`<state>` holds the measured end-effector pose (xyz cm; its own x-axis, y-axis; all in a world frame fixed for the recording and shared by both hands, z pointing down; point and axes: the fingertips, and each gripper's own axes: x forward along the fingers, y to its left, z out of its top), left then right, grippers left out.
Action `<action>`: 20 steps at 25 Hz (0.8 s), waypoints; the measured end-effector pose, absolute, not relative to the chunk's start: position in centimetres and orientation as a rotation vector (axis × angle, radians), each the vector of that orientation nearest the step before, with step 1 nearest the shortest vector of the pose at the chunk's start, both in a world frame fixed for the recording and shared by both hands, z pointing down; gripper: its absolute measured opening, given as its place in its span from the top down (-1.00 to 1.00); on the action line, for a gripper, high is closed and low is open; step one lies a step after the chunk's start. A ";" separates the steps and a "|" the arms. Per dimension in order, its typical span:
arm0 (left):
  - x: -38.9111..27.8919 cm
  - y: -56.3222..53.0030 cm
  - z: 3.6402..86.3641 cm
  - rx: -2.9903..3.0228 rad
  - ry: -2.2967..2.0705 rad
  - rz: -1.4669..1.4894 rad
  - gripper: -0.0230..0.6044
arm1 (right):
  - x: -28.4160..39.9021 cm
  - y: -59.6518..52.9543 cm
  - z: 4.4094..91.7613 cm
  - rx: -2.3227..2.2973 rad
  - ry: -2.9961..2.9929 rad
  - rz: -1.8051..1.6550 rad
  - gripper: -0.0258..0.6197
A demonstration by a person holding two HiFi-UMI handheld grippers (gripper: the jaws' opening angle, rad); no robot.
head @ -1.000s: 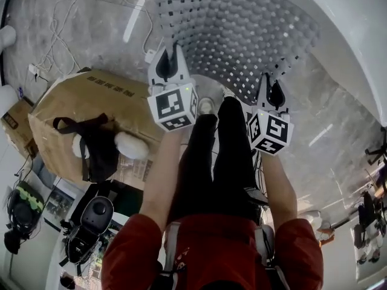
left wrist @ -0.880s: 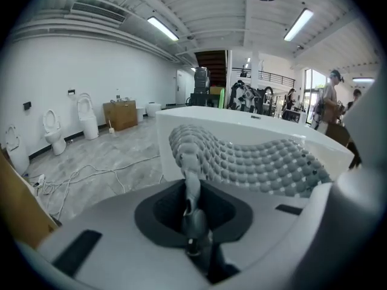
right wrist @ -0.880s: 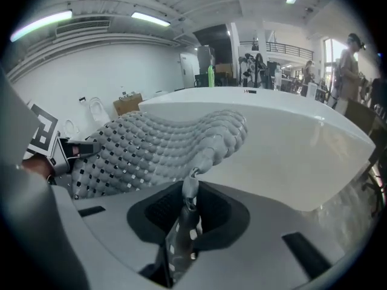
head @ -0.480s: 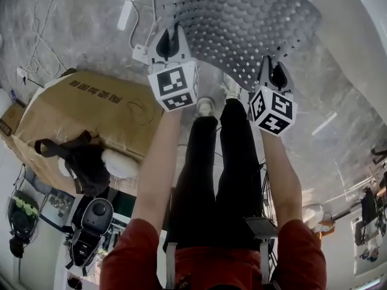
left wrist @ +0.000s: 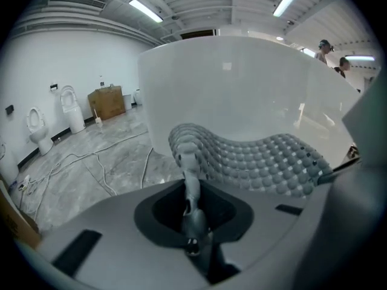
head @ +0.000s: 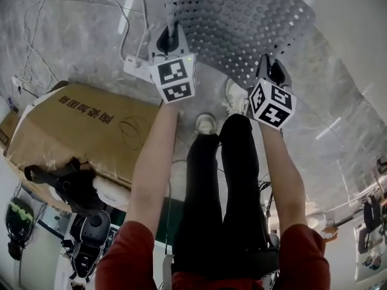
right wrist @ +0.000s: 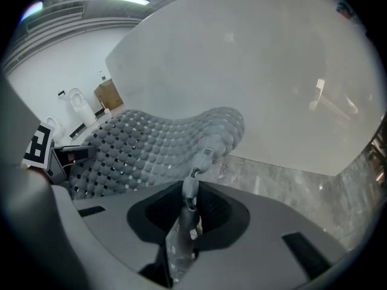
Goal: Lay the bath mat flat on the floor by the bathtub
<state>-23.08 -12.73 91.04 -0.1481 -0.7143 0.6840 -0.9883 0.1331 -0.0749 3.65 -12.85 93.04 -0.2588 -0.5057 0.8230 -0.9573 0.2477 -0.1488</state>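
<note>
sagging grey pebbled bath mat (head: 242,23), perforated, edge pinched at both corners.

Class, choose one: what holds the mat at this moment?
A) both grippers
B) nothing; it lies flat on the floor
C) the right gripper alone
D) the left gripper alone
A: the left gripper and the right gripper are each shut on the edge of the mat, which curves between them.

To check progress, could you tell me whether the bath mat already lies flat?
No, the bath mat curves in waves rather than lying flat.
</note>
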 end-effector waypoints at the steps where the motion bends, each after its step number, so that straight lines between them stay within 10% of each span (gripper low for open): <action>1: -23.0 -12.9 92.2 1.634 -1.916 0.736 0.76 | 3.8 -12.9 94.1 1.337 -1.862 0.900 0.70; 20: -23.4 -16.3 107.1 1.680 -1.832 0.934 0.70 | 4.7 -13.5 108.9 1.360 -1.742 0.971 0.68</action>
<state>-23.37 -16.29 107.11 -0.1301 -0.6584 0.7414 -0.9867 0.0127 -0.1619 4.67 -13.51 108.87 -0.1920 -0.4422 0.8761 -0.9777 0.1631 -0.1319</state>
